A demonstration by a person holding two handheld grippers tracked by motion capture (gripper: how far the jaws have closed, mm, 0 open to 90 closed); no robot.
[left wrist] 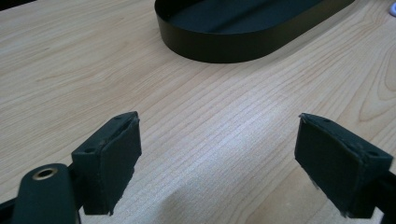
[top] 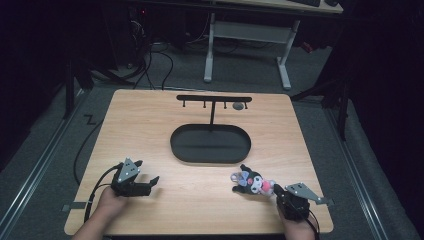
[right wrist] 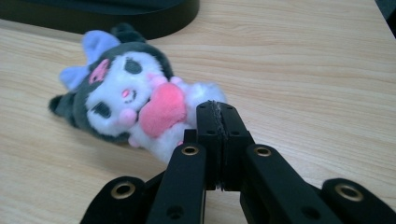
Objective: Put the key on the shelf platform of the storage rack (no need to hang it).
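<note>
A small plush toy (top: 252,181) with a black hood, white face, lilac bow and pink heart lies on its side on the wooden table, near the front right. My right gripper (top: 276,189) sits just behind it, jaws pressed together. In the right gripper view the shut tips (right wrist: 217,109) rest against the plush toy's (right wrist: 130,98) white body, with nothing visible between them. My left gripper (top: 147,171) hovers low over the front left of the table, open and holding nothing. The left gripper view shows its pads (left wrist: 112,151) wide apart over bare wood.
A black oval tray (top: 210,159) lies mid-table, with a T-shaped black hook stand (top: 214,98) rising from its far side. A small grey round object (top: 239,106) sits by the stand's right end. The tray's wall (left wrist: 210,46) is ahead of the left gripper.
</note>
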